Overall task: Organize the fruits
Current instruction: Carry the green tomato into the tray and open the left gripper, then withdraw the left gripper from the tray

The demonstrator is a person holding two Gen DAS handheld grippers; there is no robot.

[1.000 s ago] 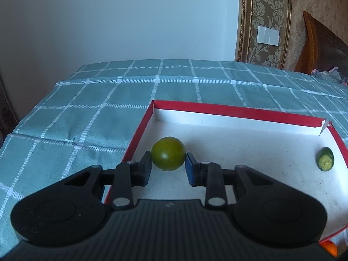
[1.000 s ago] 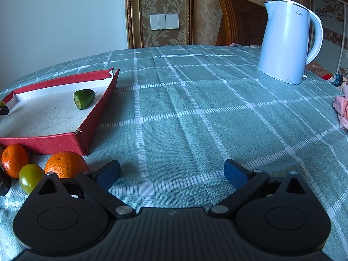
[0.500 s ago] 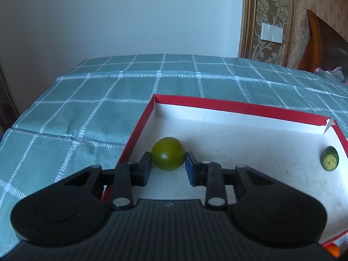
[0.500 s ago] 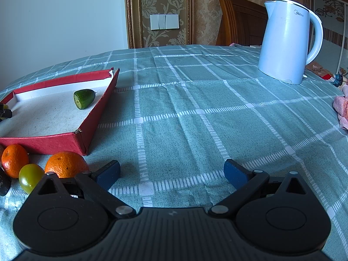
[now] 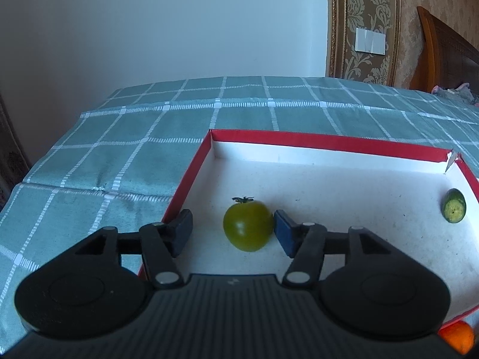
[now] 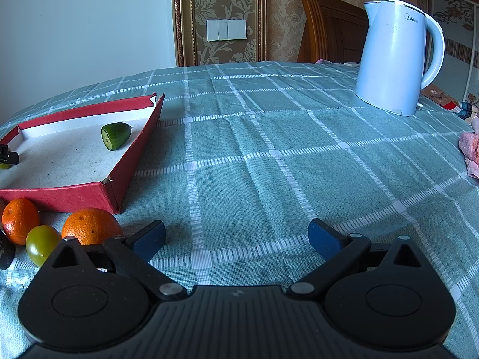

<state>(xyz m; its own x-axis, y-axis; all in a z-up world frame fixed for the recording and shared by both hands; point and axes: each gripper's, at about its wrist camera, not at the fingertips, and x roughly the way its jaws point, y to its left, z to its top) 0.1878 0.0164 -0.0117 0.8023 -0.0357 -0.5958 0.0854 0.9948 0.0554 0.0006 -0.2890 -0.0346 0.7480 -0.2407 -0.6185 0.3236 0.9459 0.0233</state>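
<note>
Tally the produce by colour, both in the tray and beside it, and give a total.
Green tomatoes: 2, one in the tray, one outside
Green cucumber piece: 1
Oranges: 2
Total: 5
</note>
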